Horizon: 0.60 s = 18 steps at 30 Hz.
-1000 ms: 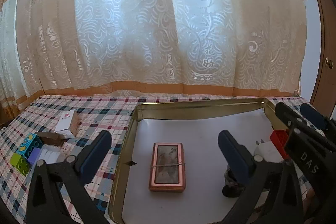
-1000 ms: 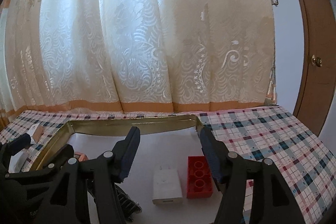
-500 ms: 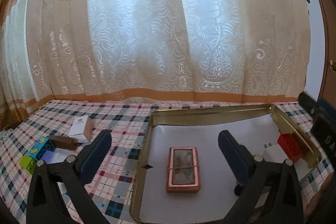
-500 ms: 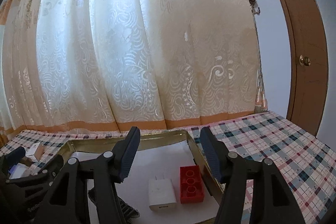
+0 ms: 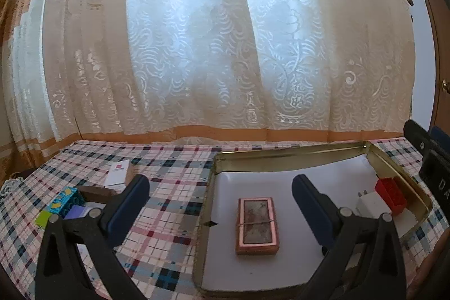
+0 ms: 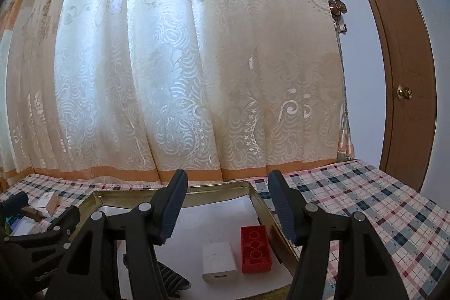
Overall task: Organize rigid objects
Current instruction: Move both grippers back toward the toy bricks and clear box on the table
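Gold-coloured metal forms the shallow tray [image 5: 284, 156], white-lined, set on the plaid tablecloth [image 5: 168, 187]. Three items are noted inside it: a copper-edged flat box [image 5: 257, 224] with a band round its middle, lying flat near the tray's centre; a white charger plug [image 6: 219, 262]; and a red building brick [image 6: 256, 249], the last two side by side against the tray's right wall. A dark ridged object [image 6: 171, 279] is partly hidden behind the right tool and cannot be identified.

Outside the tray, on its left, the items not yet sorted are seen: a small white carton [image 5: 118, 173], a dark brown block [image 5: 95, 191], and a cluster of blue, purple and green bricks [image 5: 63, 204].

Left gripper [image 5: 220, 204]: jaws standing apart, nothing between them, held above the tray's left edge. Right gripper [image 6: 227, 204]: jaws apart, nothing clamped, held above the tray's right side.

Handling, judged: the bricks and brown block are expected to be light, stiff and unbreakable; smooth plastic may slip, so the flat side faces are to be taken, not the studs. The carton is probably thin card and light; its long sides should be gripped gently to avoid crushing. A cluster may separate if lifted by one brick.
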Each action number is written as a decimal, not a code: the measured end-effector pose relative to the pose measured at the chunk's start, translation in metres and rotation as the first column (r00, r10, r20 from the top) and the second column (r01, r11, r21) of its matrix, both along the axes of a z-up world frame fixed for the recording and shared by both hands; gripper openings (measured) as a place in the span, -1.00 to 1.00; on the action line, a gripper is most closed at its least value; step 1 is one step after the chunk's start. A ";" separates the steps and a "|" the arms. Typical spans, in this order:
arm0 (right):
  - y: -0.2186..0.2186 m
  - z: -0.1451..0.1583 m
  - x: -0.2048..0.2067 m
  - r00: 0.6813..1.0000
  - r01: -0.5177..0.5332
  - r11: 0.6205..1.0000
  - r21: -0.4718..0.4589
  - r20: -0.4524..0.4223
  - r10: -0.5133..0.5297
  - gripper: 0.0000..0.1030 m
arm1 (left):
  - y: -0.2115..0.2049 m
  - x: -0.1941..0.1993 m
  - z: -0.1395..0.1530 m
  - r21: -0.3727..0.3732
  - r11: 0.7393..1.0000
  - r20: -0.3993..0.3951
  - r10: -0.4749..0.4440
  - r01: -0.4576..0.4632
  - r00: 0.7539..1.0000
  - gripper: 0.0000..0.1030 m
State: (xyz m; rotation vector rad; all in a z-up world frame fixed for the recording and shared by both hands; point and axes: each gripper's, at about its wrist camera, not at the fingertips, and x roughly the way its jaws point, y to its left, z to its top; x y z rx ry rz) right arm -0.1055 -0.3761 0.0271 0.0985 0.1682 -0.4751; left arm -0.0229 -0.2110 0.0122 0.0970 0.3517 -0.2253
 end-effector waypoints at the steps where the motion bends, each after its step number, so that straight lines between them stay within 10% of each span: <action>1: -0.001 0.000 -0.001 1.000 0.005 1.000 0.007 0.002 -0.005 0.21 | 0.001 -0.001 0.000 0.003 1.000 0.003 0.000 -0.001 1.000 0.99; 18: 0.006 -0.003 -0.015 0.999 0.038 0.997 0.068 0.013 -0.039 0.21 | 0.032 -0.005 -0.001 0.025 1.000 0.007 0.010 -0.010 1.000 0.99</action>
